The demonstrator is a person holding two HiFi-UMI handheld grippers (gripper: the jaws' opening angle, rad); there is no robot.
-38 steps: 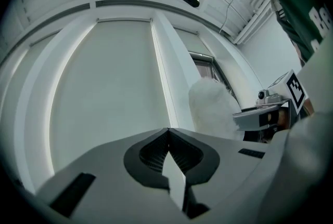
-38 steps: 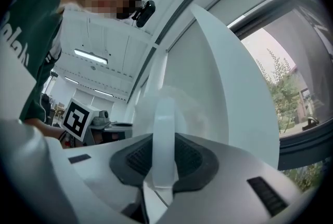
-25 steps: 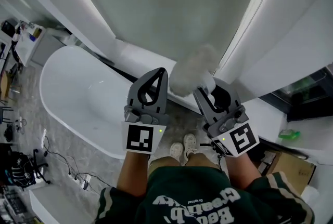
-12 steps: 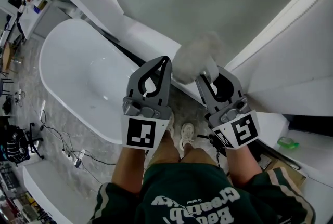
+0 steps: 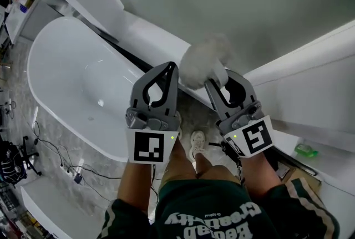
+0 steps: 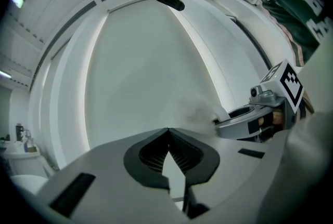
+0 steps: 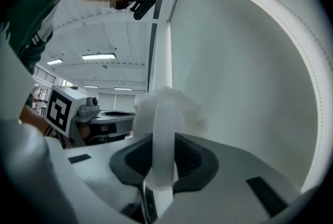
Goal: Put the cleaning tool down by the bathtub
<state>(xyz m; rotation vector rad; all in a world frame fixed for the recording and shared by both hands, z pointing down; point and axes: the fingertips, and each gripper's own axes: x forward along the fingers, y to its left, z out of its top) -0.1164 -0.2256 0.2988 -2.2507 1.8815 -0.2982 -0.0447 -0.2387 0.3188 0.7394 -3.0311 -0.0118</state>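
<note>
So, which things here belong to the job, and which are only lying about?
For the job:
- fluffy white cleaning tool, gripped in the right tongs
- bathtub, which it goes down beside

Only lying about:
- left tongs, shut and empty
- small green item on the white ledge
- cardboard box below it

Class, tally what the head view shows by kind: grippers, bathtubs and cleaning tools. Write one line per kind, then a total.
grippers: 2 (left gripper, right gripper)
bathtub: 1
cleaning tool: 1
total: 4
</note>
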